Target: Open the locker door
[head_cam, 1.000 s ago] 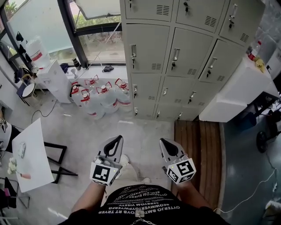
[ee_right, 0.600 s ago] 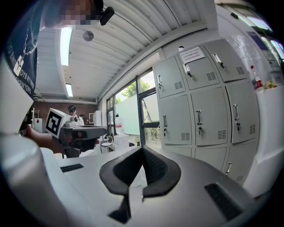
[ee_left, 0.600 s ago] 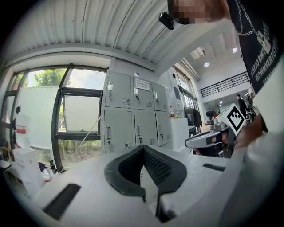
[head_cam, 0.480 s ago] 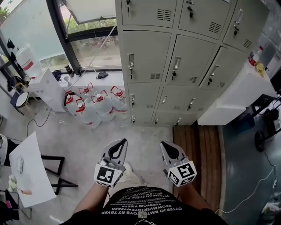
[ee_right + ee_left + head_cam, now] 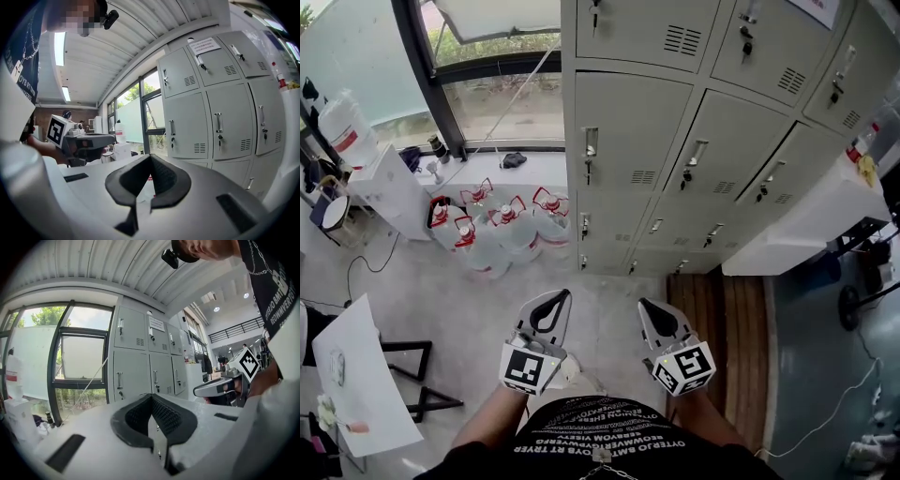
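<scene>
Grey lockers loom nearer than a second ago (every door shut), so the approach is under way. Left tool and right tool hang closed, empty, well short of them.

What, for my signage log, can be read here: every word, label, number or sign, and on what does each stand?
Nothing reads clearly.
Paper notice on an upper locker door: print too small.
Black shirt: white capital lettering, upside down, not reliably legible.
On left gripper and right gripper: square markers only, no words.
</scene>
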The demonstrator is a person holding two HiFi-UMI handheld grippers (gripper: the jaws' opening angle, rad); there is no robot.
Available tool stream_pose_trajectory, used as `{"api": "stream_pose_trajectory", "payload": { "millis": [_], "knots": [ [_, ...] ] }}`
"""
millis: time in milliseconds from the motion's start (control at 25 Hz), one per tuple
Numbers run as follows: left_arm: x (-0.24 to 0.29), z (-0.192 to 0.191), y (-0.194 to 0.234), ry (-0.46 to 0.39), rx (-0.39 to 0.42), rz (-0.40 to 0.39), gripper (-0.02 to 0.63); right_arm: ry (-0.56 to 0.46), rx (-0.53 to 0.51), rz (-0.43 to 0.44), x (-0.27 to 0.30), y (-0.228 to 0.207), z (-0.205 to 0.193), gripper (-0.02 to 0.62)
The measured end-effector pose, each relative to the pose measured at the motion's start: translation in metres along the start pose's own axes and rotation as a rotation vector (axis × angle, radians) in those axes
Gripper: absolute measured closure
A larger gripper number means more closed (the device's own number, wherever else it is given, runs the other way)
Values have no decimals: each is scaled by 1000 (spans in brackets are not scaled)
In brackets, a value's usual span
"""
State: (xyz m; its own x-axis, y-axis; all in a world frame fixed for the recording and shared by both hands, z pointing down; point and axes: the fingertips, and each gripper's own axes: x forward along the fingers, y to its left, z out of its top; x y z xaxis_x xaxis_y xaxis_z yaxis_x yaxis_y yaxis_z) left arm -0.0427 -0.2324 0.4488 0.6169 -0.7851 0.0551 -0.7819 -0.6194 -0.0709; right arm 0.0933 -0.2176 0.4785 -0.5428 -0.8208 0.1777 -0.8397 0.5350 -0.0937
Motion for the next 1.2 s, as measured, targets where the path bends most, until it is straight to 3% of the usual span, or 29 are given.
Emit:
{"api": "stream_pose_trajectory", "payload": {
  "millis": [720,1200],
  "knots": [
    [46,-4,102,9,-33,-75,614,-18,-48,-40,114,0,44,599],
    [86,-14,130,37,-30,-42,614,-70,-81,1,174,-43,75,599]
  ]
}}
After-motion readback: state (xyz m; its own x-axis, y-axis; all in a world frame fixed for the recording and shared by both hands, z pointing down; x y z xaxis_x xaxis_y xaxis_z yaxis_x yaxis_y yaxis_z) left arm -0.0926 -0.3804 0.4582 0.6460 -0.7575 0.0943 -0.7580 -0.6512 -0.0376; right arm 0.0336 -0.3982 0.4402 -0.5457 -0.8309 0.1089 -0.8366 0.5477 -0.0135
